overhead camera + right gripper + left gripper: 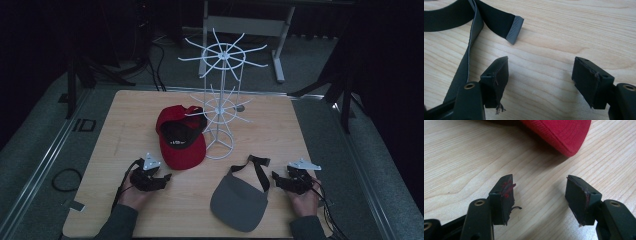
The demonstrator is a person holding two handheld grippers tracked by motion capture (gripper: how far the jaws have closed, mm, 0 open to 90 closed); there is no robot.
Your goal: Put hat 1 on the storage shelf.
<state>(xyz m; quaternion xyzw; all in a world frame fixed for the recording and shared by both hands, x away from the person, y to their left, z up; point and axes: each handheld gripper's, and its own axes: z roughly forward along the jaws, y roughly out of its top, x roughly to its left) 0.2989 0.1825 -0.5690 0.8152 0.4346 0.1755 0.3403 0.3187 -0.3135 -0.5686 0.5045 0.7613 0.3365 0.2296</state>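
The left hand-held gripper (pixel 161 178) rested low on the wooden worktop (pixel 280 125), jaws spread and empty, with the red cap (pixel 181 145) just beyond it, toward the white wire rack (pixel 220 107). The right hand-held gripper (pixel 278 179), also spread, lay beside the grey visor (pixel 239 202), its black strap (pixel 489 18) apparently untouched, left of the jaws.

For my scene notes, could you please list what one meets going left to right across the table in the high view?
Left claw → red cap → white rack → grey visor → right claw.
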